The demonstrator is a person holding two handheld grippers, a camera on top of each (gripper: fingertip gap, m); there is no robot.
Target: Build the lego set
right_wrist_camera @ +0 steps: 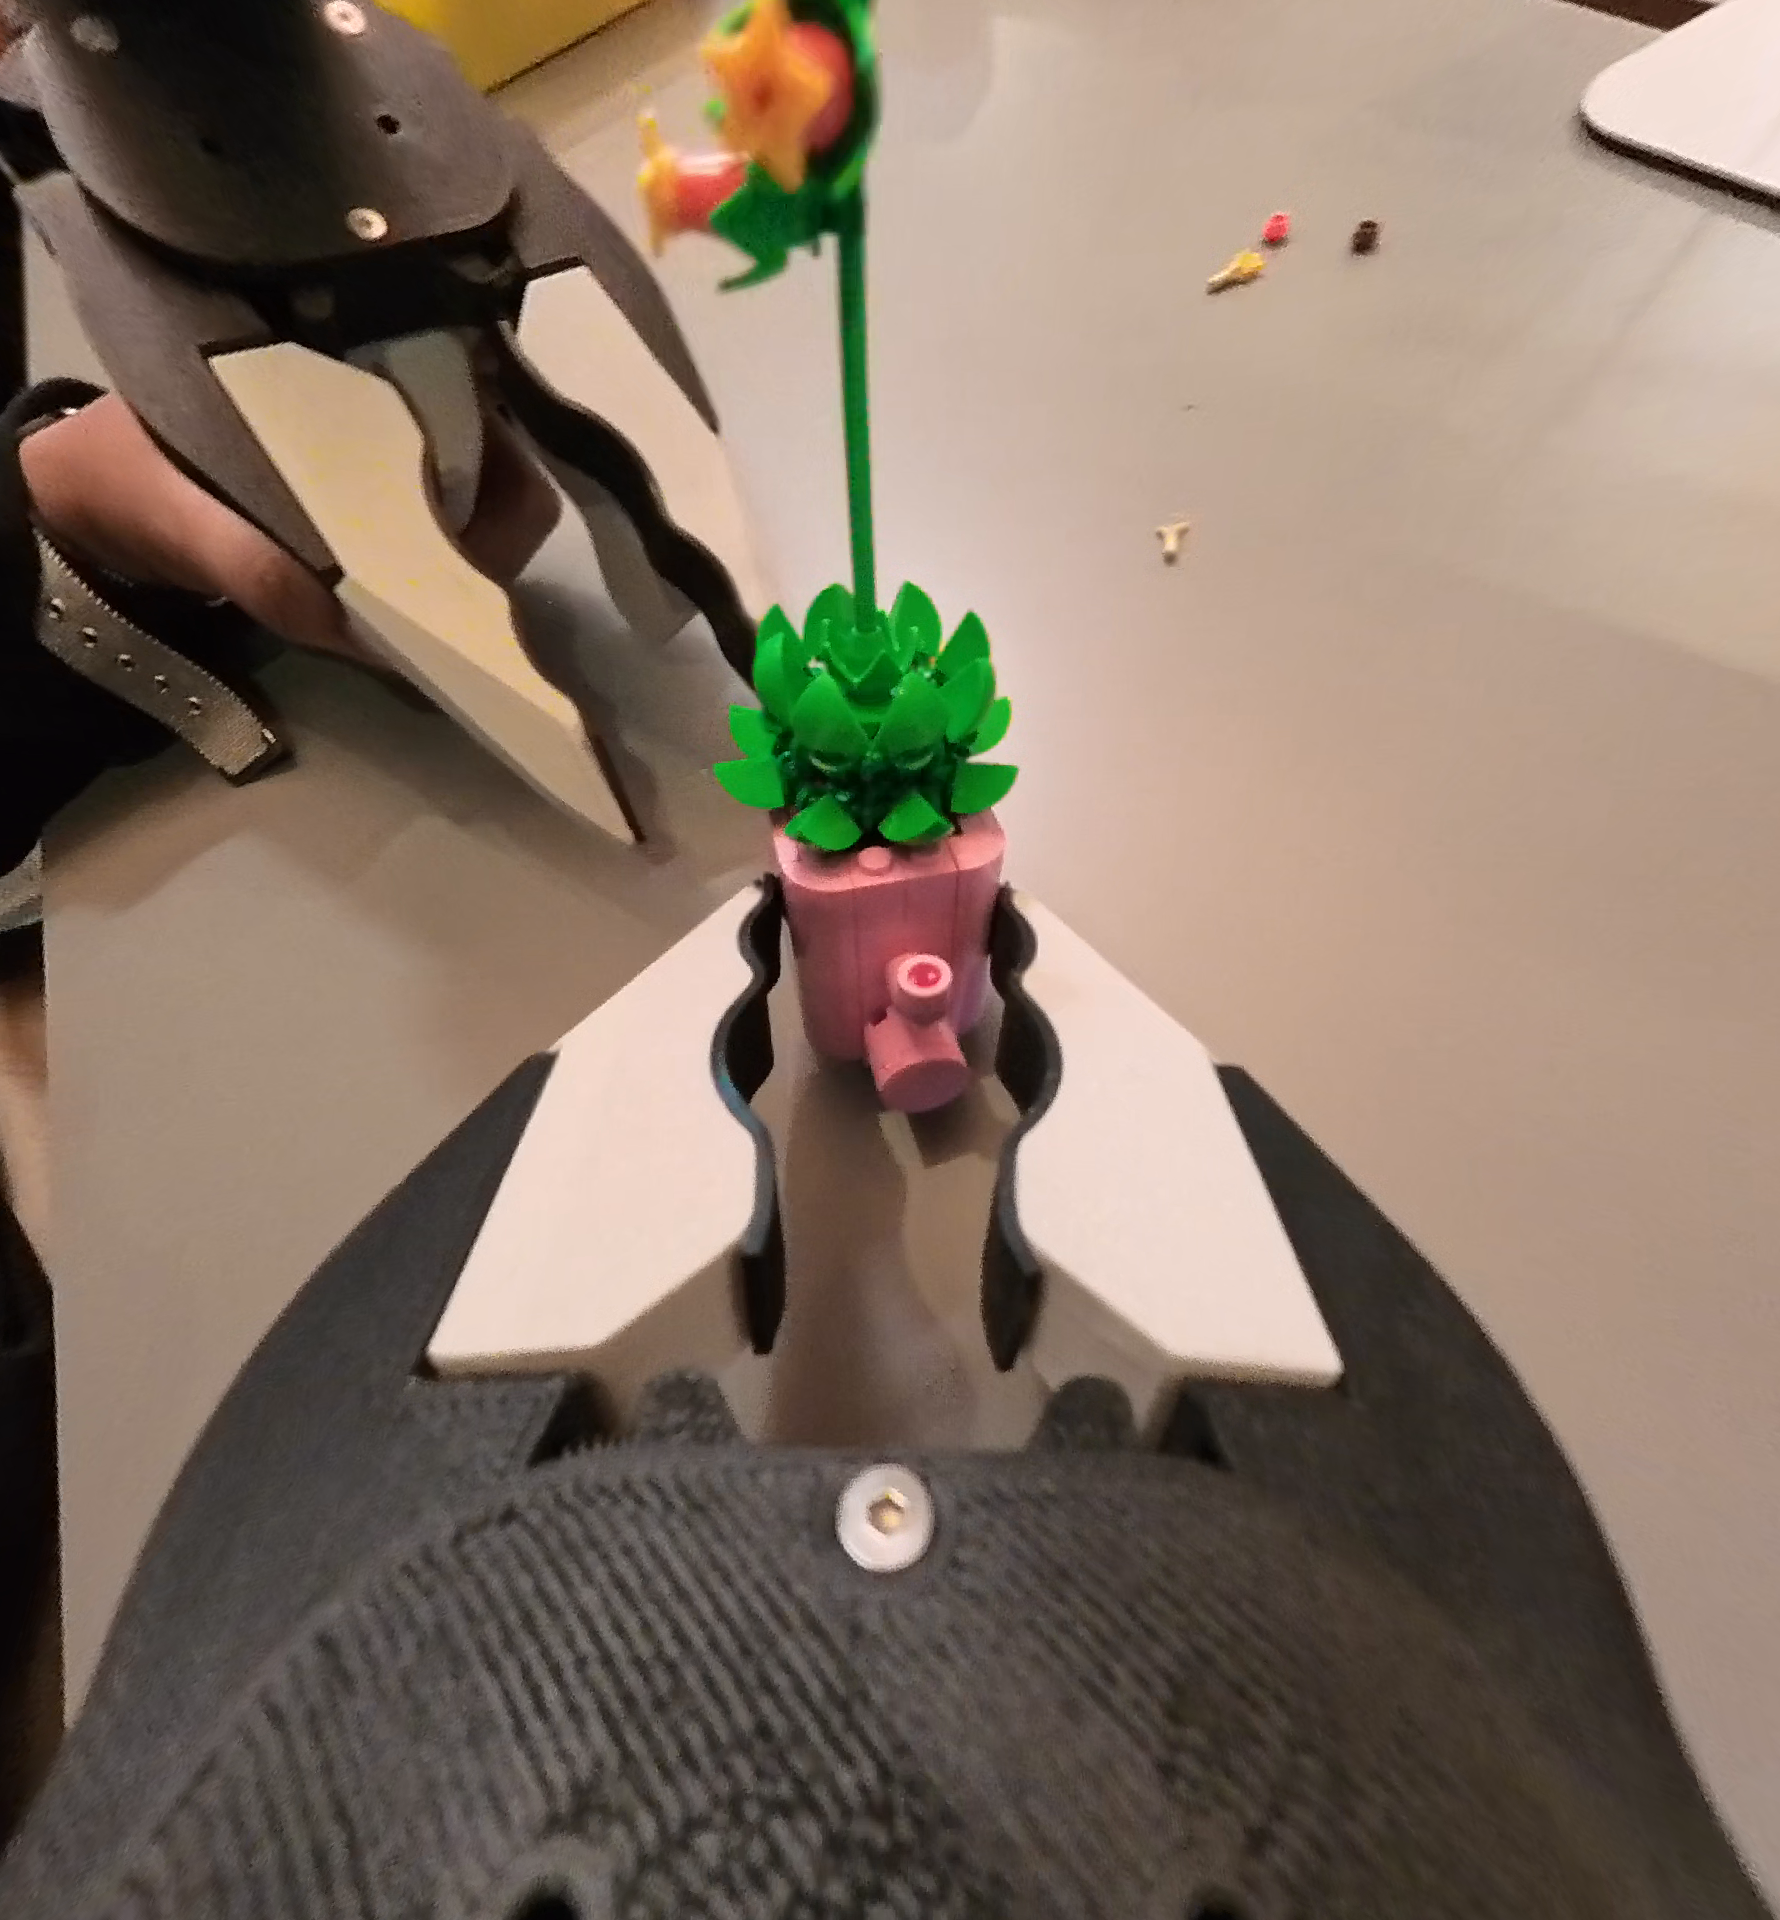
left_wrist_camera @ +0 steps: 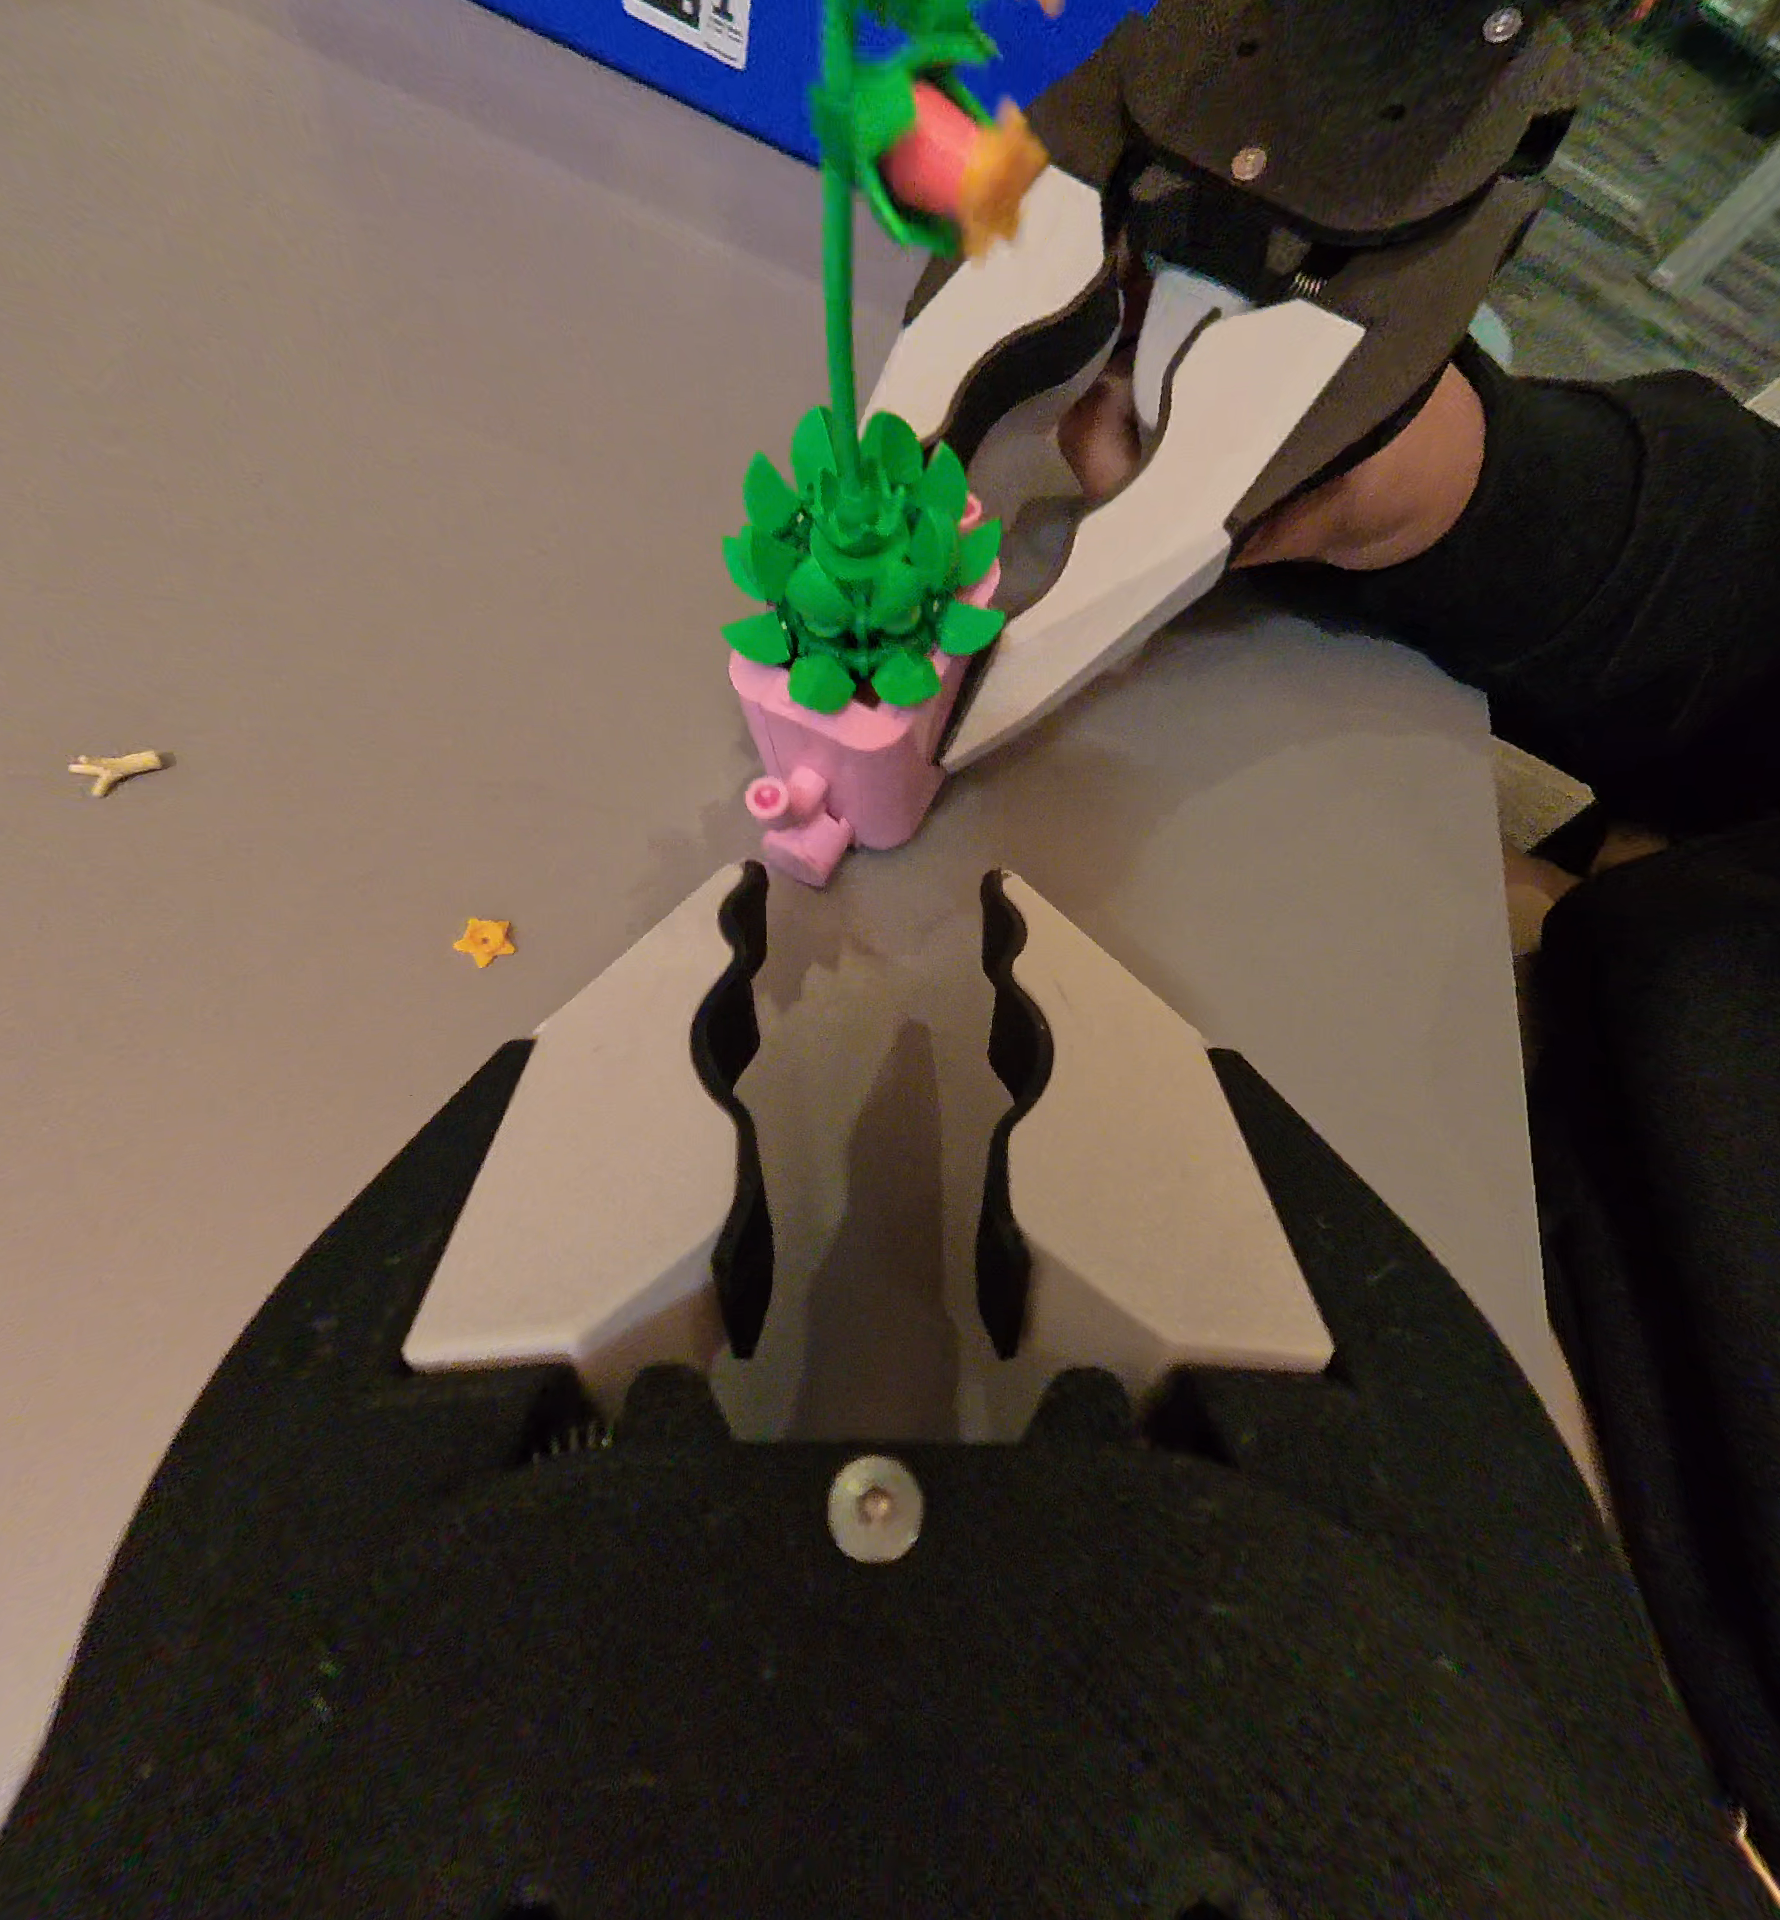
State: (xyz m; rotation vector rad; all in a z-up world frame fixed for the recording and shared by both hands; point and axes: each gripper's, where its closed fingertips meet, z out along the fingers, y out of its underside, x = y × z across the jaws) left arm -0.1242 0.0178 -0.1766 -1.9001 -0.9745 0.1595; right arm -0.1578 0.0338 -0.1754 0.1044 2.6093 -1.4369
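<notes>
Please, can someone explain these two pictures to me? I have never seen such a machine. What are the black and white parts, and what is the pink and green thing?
There is no machine: a person holds two hand grippers, each with a camera looking along its jaws. The right gripper has its jaws around a pink pot bearing green leaves and a tall stem with flowers. The left gripper is open and empty, near the pot. Loose pieces on the grey table include an orange star and a cream twig.

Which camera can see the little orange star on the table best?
The left wrist view. The orange star lies alone on the grey table, sharp and unblocked, left of the left gripper. The right wrist view shows other loose bits far off, but I can't find that star there.
</notes>
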